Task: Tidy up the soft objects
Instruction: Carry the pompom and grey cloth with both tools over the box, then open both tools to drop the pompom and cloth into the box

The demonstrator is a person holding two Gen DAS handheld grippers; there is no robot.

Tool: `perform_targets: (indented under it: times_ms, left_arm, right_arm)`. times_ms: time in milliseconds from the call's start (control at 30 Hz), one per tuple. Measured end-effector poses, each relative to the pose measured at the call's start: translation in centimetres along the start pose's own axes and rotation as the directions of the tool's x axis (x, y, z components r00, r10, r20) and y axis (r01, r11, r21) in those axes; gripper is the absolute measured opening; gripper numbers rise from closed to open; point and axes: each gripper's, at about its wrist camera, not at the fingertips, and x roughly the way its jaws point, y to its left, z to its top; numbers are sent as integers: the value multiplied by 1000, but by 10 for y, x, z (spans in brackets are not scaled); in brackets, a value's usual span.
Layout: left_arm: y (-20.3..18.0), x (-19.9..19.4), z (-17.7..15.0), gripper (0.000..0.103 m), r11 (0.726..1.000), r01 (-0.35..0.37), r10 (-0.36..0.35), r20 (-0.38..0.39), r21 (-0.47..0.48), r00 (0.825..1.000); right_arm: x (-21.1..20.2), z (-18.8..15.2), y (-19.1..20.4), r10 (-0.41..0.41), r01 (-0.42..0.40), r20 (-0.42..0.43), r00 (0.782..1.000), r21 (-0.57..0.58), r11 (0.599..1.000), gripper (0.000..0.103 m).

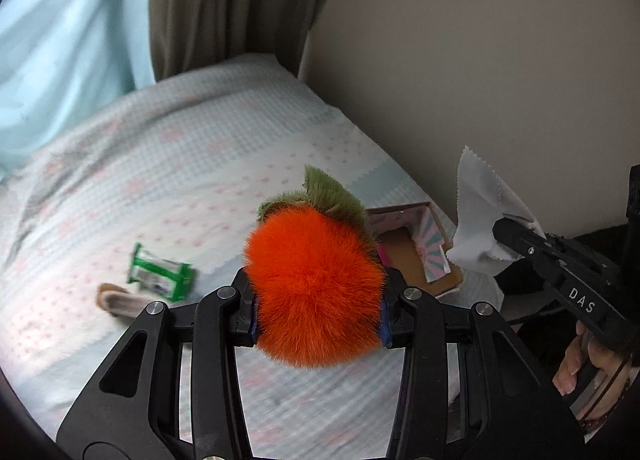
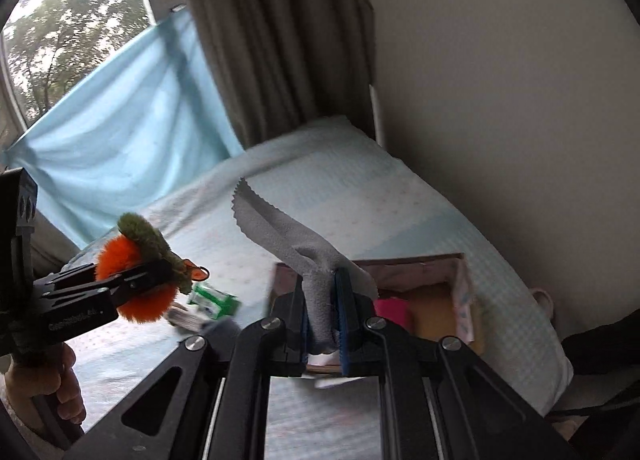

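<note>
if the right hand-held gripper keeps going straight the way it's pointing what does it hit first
Most likely the open cardboard box on the bed, just beyond the right hand-held gripper, which is shut on a grey cloth. Depth is uncertain through the fisheye.

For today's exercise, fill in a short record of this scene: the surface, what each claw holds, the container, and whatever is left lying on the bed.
surface: bed with pale dotted sheet
left claw: shut on orange plush fruit with green leaf
right claw: shut on grey cloth with zigzag edge
container: open cardboard box, something pink inside
left on bed: green packet, a blurred brownish item beside it
</note>
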Motion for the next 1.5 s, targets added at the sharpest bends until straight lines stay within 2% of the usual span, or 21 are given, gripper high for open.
perform_targets:
  times_ms: [233, 433, 633, 800, 900, 933, 967, 1000, 1033, 1067, 1100, 1133, 1267, 1400, 1500]
  left_arm:
    - [-35, 91, 11, 37, 1000, -12, 11, -97, -11, 995]
    - [-53, 156, 7, 37, 999, -36, 31, -190, -20, 981]
    - [-48, 209, -5, 37, 997, -80, 83, -294, 22, 952]
    - [-51, 231, -14, 39, 991, -105, 126, -346, 78, 930]
    - [-52, 229, -16, 64, 984, -140, 171, -344, 111, 924]
    - [-52, 227, -17, 83, 982, -145, 177, -338, 117, 924]
    - [-53, 225, -17, 97, 981, -148, 182, -327, 127, 927]
    - [-53, 223, -17, 101, 981, -143, 180, -326, 135, 928]
    - [-52, 223, -17, 103, 981, -135, 175, -332, 139, 927]
    - [-52, 222, -18, 103, 982, -124, 167, -345, 145, 923]
    - [-52, 221, -19, 103, 981, -121, 169, -351, 154, 921]
    - [-53, 220, -19, 103, 979, -126, 176, -350, 162, 920]
    - [-52, 211, -23, 103, 978, -131, 182, -354, 163, 917]
    - [-53, 195, -23, 103, 980, -131, 174, -338, 147, 925]
    - [-58, 179, -22, 103, 980, -132, 173, -312, 147, 934]
  right_arm:
    - [56, -2, -68, 5, 0, -124, 992, 41, 999, 10]
    - [116, -13, -117, 13, 13, -251, 968, 105, 994, 10]
    - [154, -23, -134, 12, 35, -334, 942, 133, 990, 10]
    - [172, -25, -138, 35, 29, -375, 926, 164, 986, 10]
    - [182, -25, -141, 50, 20, -384, 922, 176, 984, 10]
    - [185, -25, -140, 57, 16, -390, 919, 181, 983, 11]
    - [188, -25, -141, 65, 12, -398, 915, 189, 982, 12]
    - [191, -26, -142, 66, 15, -402, 913, 194, 981, 20]
    - [192, -26, -143, 66, 18, -400, 914, 202, 979, 42]
    - [193, -25, -144, 69, 16, -394, 916, 209, 978, 59]
    - [192, -24, -145, 78, 10, -382, 921, 222, 975, 95]
    - [191, -24, -146, 89, 1, -375, 923, 234, 972, 103]
    - [189, -24, -146, 95, 4, -384, 919, 248, 969, 103]
    - [180, -23, -142, 85, 8, -381, 921, 236, 972, 103]
    - [166, -21, -139, 81, 3, -358, 930, 229, 973, 103]
